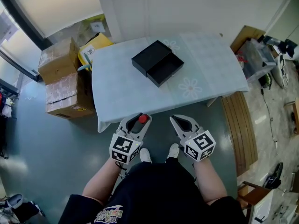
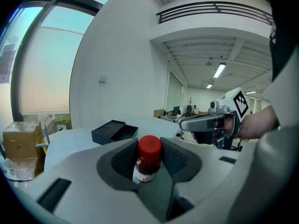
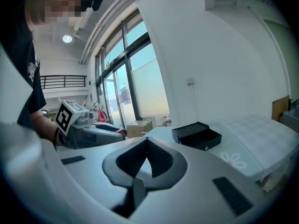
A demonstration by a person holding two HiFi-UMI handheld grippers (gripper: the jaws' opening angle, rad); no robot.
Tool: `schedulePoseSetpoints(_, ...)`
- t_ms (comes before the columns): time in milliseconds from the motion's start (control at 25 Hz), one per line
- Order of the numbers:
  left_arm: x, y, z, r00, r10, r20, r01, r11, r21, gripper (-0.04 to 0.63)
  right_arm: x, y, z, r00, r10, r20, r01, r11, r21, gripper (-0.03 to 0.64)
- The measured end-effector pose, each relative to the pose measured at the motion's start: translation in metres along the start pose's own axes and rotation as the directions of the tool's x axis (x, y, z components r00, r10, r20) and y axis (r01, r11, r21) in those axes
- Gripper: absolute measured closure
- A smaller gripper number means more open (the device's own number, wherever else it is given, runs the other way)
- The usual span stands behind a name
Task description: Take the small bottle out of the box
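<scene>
A small bottle point(image 1: 143, 119) with a red cap and dark red contents stands upright between the jaws of my left gripper point(image 1: 139, 118), which is shut on it just off the table's near edge. In the left gripper view the bottle point(image 2: 148, 158) fills the gap between the dark pads. The black box point(image 1: 157, 63), its drawer slid open, lies on the table top well beyond both grippers; it also shows as the box point(image 2: 113, 131) and the box point(image 3: 196, 135). My right gripper point(image 1: 173, 119) hangs beside the left one, shut, tips touching, nothing in it point(image 3: 146, 140).
The table point(image 1: 117, 94) has a pale cloth with flower prints. Cardboard boxes point(image 1: 60, 78) and a yellow package point(image 1: 96, 45) are stacked at its left. A wooden bench point(image 1: 238, 129) and a clear bin point(image 1: 254, 57) stand at the right. My feet are under the near edge.
</scene>
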State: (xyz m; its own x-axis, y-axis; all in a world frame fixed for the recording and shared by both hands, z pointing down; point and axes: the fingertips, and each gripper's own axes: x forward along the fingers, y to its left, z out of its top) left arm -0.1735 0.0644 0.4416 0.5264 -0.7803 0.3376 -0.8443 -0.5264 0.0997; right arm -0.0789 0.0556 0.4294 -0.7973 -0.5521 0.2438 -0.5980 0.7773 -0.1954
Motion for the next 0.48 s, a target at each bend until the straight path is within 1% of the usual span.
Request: schedulePoseSetpoints(480,-0.012,-0.001,-0.007,0.999,-0.046,-0.017,0.046,0.999,0.020,0.433,-0.003,0.015,-0.009,0.999,-0.046,0.014,0.046,0.999,0.026,0.595)
